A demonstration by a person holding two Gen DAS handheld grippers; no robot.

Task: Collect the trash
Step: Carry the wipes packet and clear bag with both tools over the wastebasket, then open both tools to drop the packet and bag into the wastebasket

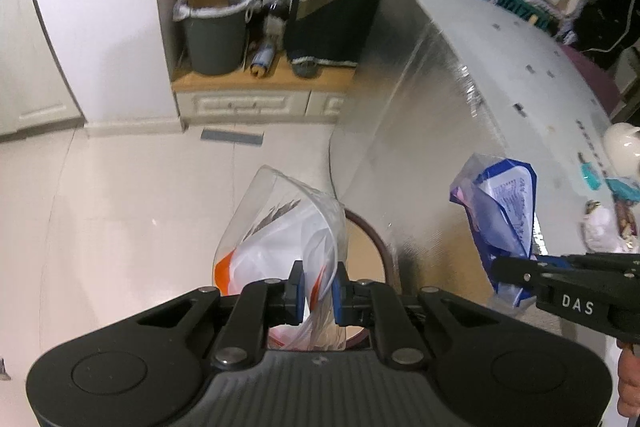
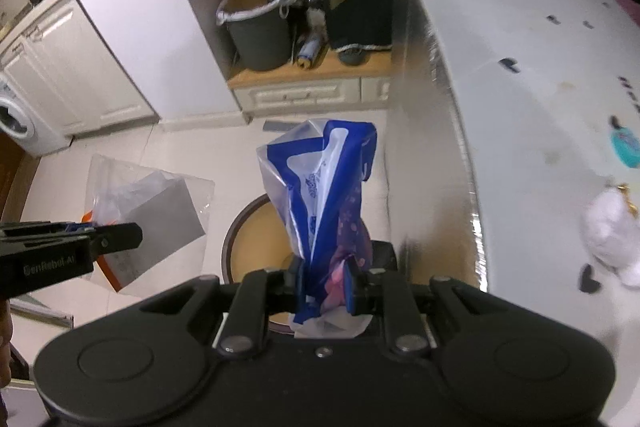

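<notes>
Gripping a clear plastic bag (image 1: 280, 239), the left gripper (image 1: 317, 287) is held above the round bin (image 2: 256, 247); its rim is partly hidden. Beside it, a blue-white bag (image 2: 320, 187) is clamped by the right gripper (image 2: 324, 287).

Open tiled floor (image 2: 120, 147) lies left of the round brown-rimmed bin (image 2: 256, 239) (its mouth unobstructed below both held bags), while the foil-edged worktop (image 2: 520, 107) walls the right side.
</notes>
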